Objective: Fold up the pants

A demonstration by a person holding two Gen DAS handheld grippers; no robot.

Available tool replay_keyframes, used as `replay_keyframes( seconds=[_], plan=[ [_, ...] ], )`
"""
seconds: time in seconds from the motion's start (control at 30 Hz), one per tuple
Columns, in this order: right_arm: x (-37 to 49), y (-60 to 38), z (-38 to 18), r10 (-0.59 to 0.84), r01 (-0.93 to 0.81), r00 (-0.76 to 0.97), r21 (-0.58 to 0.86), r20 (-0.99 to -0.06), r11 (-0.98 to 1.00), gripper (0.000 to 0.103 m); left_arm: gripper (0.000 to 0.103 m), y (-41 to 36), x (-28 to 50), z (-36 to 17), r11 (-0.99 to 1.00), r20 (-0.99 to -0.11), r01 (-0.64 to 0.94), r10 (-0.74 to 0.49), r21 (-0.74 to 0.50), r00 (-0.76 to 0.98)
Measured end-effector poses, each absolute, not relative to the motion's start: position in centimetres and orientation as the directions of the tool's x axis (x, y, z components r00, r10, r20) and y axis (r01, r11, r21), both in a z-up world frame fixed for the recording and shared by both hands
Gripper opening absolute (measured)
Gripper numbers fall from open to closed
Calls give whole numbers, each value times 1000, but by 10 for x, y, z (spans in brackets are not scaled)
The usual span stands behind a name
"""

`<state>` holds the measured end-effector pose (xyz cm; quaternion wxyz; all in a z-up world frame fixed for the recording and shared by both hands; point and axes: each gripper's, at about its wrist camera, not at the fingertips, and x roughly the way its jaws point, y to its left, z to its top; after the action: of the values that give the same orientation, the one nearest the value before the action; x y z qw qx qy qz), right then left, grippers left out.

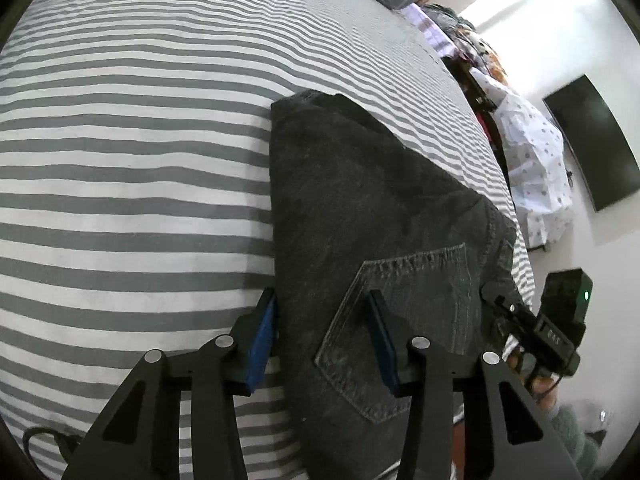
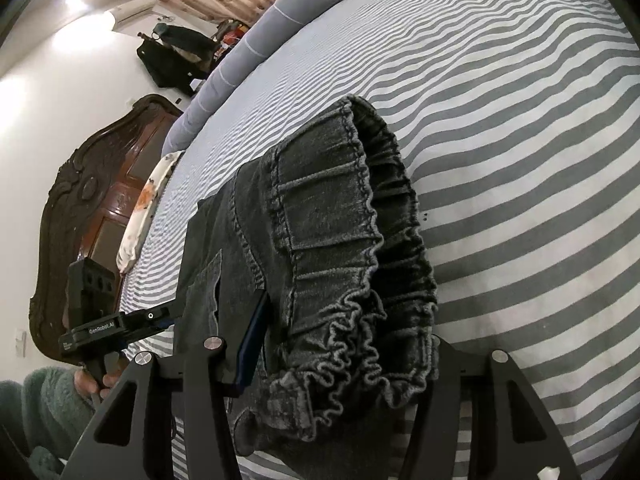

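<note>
left wrist view: dark denim pants folded on striped bed, left gripper wide open, straddling folded edge, gripping nothing. right gripper open around elastic waistband, far finger hidden. risk: bulky ruffles slipping from jaws, undoing fold.

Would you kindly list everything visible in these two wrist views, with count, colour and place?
pants: one, dark grey denim, folded, lying on the bed
elastic waistband: one, dark grey, ruffled, at the near end of the pants in the right wrist view
back pocket: one, dark grey, facing up beside the left gripper
bed sheet: one, grey and white striped, under the pants
pillows: grey-blue, along the far edge of the bed
headboard: one, dark carved wood, against the wall
television: one, black, on the white wall
left gripper: black, blue fingers open across the pants' edge
right gripper: black, waistband between its fingers; one finger hidden
</note>
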<state>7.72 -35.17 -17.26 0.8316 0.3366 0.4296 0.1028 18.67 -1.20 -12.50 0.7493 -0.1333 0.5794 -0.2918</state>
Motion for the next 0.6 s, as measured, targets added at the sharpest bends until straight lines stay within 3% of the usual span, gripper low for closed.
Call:
replay_keyframes(
  seconds=[0.37,0.43,0.6],
  plan=[
    [88,-356,-177,465,149,622,678,-630,720,52,51,-33,201,-123,790,-782,278,-600,-546,169],
    [88,-355,-177,459,161,620,675,-637,720,47,39,-31,199,-124,796,-785,272,-593,-540,180],
    [82,-346,-168,415,191,622,642,-665,742,32,20,-29,193,-117,813,-794,266,-573,-518,204]
  ],
)
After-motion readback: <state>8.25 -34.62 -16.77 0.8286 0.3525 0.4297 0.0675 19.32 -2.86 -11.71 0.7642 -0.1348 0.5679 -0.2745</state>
